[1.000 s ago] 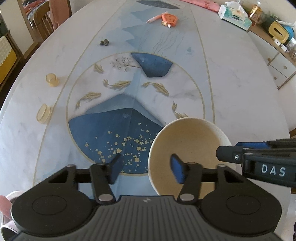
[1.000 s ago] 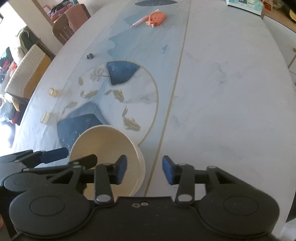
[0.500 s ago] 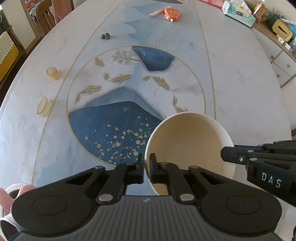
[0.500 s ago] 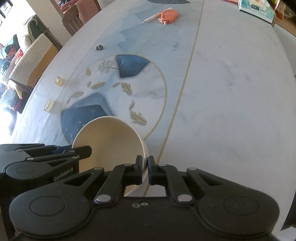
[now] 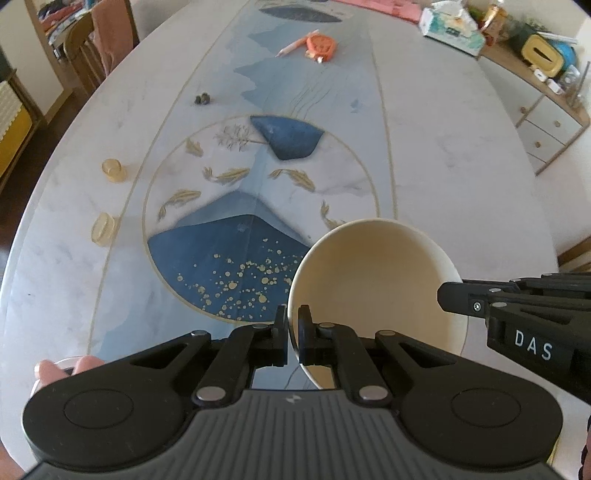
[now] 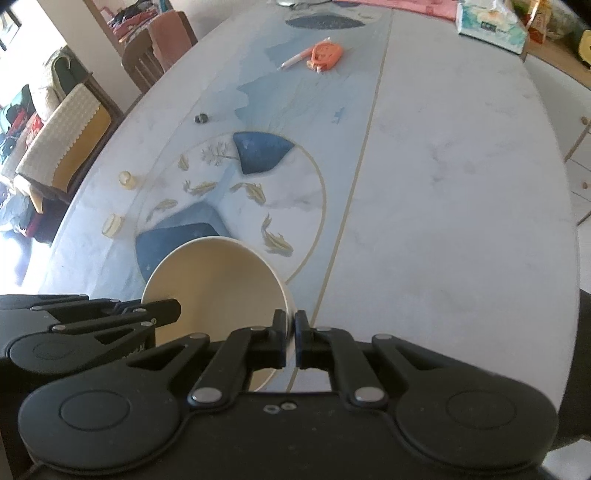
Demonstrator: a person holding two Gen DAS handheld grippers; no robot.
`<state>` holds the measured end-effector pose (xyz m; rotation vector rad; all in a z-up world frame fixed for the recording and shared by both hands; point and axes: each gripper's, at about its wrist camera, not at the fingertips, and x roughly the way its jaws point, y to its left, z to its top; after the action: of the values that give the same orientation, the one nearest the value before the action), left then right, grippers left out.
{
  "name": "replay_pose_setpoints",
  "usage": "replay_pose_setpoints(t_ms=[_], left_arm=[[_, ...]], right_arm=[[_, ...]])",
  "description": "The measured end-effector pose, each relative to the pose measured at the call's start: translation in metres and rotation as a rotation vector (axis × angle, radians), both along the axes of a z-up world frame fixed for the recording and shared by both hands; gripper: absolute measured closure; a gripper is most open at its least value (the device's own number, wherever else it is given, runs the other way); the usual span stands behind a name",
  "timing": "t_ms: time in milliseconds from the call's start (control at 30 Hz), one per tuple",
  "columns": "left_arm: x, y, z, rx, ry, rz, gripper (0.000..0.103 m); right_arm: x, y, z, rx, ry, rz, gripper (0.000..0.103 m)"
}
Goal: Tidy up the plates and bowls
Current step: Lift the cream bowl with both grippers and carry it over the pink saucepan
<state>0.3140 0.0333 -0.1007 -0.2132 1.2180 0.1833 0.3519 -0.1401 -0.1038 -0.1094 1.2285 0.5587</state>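
Note:
A cream bowl (image 5: 373, 273) hangs just above the painted table, held by its rim on two sides. My left gripper (image 5: 292, 325) is shut on the bowl's left rim, one finger inside and one outside. My right gripper (image 6: 291, 328) is shut on the right rim of the same cream bowl (image 6: 218, 280). In the left wrist view the right gripper (image 5: 458, 297) reaches in from the right edge. The right wrist view shows the left gripper (image 6: 162, 308) at the bowl's left side. The bowl is empty inside.
On the table lie two small yellow pieces (image 5: 113, 170) (image 5: 101, 229) at the left, a dark lump (image 5: 202, 99), and an orange object with a pen (image 5: 320, 46) far off. A tissue box (image 5: 452, 31) stands at the far right. Fingers of a hand (image 5: 62, 367) show at the lower left.
Both grippers went from open to shut on opposite sides of the bowl's rim. The bowl then rose off the table with them.

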Motion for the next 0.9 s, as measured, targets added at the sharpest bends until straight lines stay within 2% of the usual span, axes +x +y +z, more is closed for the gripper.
replay_pose_setpoints(t_ms=[433,600,900], left_arm=[[-0.060,0.027,0.048,-0.003,-0.025,-0.067,0.099],[-0.090,0.048,0.057,-0.020,-0.025,-0.084,0.099],[-0.133,0.085,0.062,-0.007,-0.036,-0.103,0.099]], right_arm=[[-0.075,0.023,0.047,0.013,-0.052,-0.046,0.098],[-0.105,0.039,0.057,0.023,-0.057,-0.058,0.098],[-0.150,0.077,0.061,0.020,-0.072,-0.065,0.097]])
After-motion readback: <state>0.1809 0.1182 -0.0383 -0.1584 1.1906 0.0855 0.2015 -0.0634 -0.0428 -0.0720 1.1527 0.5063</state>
